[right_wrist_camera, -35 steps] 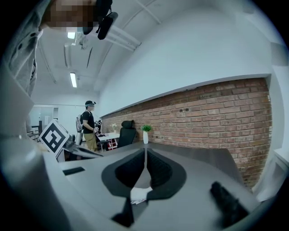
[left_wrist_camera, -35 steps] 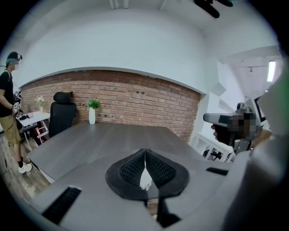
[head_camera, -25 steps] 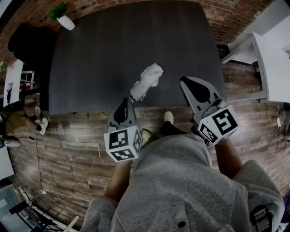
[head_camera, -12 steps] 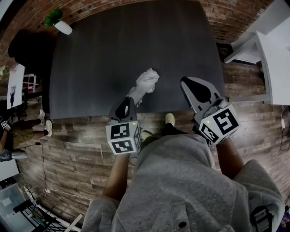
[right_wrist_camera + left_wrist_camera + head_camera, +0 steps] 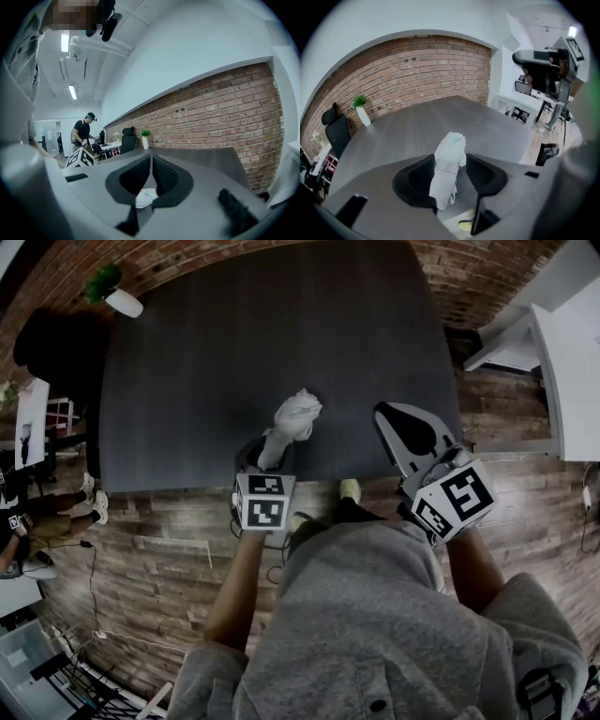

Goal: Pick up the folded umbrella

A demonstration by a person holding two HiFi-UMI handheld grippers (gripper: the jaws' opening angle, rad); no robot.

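Your dark worktop (image 5: 206, 352) fills the far half of the head view. Your right tool (image 5: 151, 158) is at its near right corner, jaws pressed together with nothing between them. Your left tool (image 5: 449, 160) points down at the near edge, a little left of the middle. Its jaws are opening and stand apart on either side of the folded umbrella (image 5: 292, 416), with a gap on its right. The pale umbrella lies on the worktop, reaching from that tool toward the far side.

Brick wall (image 5: 417, 65), plank floor (image 5: 141, 549) — perhaps an office chair (image 5: 335, 132).
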